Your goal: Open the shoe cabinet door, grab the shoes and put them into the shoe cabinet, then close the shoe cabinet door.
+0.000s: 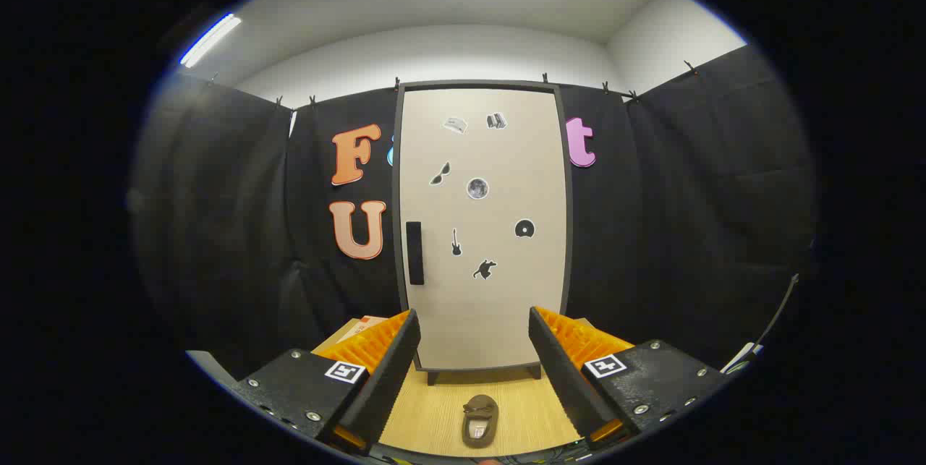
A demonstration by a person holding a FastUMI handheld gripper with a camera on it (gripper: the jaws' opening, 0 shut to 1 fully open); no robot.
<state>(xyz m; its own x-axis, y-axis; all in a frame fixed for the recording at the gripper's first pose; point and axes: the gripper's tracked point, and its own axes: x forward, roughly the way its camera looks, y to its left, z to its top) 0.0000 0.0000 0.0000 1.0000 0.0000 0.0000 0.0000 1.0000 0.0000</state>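
Observation:
A tall beige shoe cabinet with a dark frame stands straight ahead on short legs, its door shut. A black vertical handle sits on the door's left side, and several small stickers dot the door. One brown shoe lies on the wooden floor in front of the cabinet, toe toward me, low between my fingers. My gripper is open, with nothing between its fingers, held well back from the door and above the shoe.
Black cloth walls close in the booth on both sides and behind the cabinet. A light wooden floor runs from the cabinet toward me. A cardboard-coloured box edge shows behind the left finger. A cable hangs at the right.

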